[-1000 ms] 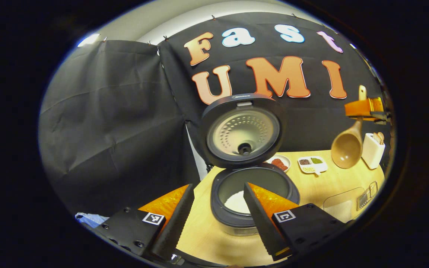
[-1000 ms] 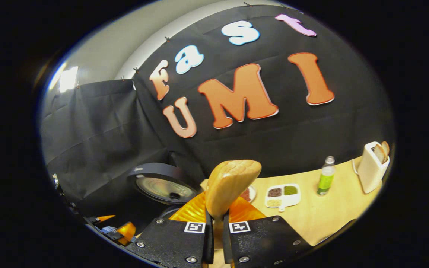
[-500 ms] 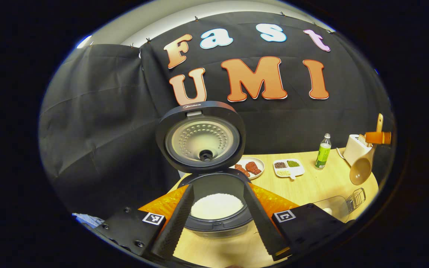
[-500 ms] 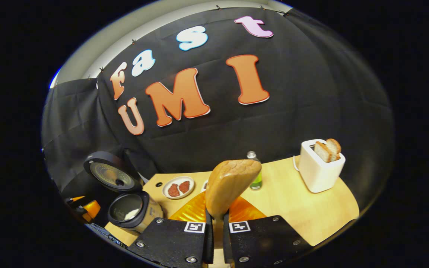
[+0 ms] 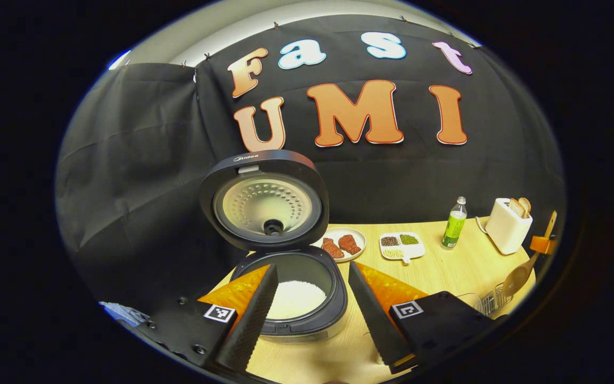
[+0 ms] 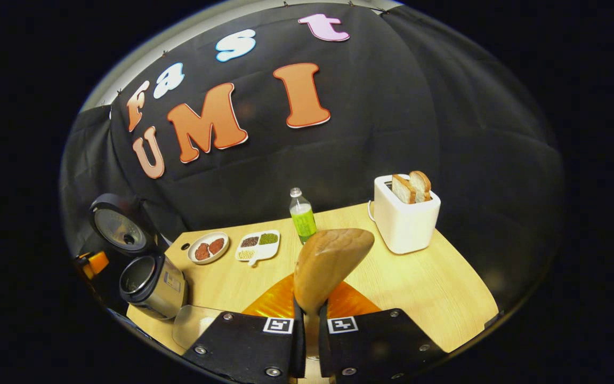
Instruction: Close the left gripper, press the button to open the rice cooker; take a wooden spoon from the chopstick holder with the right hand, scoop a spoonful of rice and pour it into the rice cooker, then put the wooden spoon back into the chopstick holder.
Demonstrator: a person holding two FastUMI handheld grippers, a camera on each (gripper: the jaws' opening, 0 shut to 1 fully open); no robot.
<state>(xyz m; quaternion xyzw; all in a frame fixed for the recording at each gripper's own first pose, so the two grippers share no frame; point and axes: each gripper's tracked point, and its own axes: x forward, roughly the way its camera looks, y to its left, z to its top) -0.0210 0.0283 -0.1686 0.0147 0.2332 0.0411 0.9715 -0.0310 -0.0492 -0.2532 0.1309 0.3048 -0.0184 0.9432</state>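
Note:
The black rice cooker [image 5: 307, 320] stands open with its lid [image 5: 264, 200] upright and white rice [image 5: 295, 298] in the pot. My left gripper [image 5: 307, 314] is open, its fingers on either side of the pot and nearer the camera. In the left gripper view my right gripper [image 5: 541, 244] is at the far right, holding the wooden spoon [image 5: 517, 276] bowl-down just above the wire chopstick holder [image 5: 491, 298]. In the right gripper view my right gripper [image 6: 309, 320] is shut on the spoon handle, and the spoon bowl [image 6: 331, 264] rises before the camera. The cooker [image 6: 150, 282] is far left.
On the wooden table [image 6: 435, 288] stand a white toaster [image 6: 405, 213] with bread, a green bottle [image 6: 303, 216], a plate of meat [image 6: 208, 248] and a divided dish [image 6: 258, 246] of beans. A clear container [image 6: 192, 325] sits beside the cooker.
My right gripper has swung right, away from the cooker, and lowered the spoon toward the wire holder. The cooker has drifted left in the left gripper view. Left fingers stay open.

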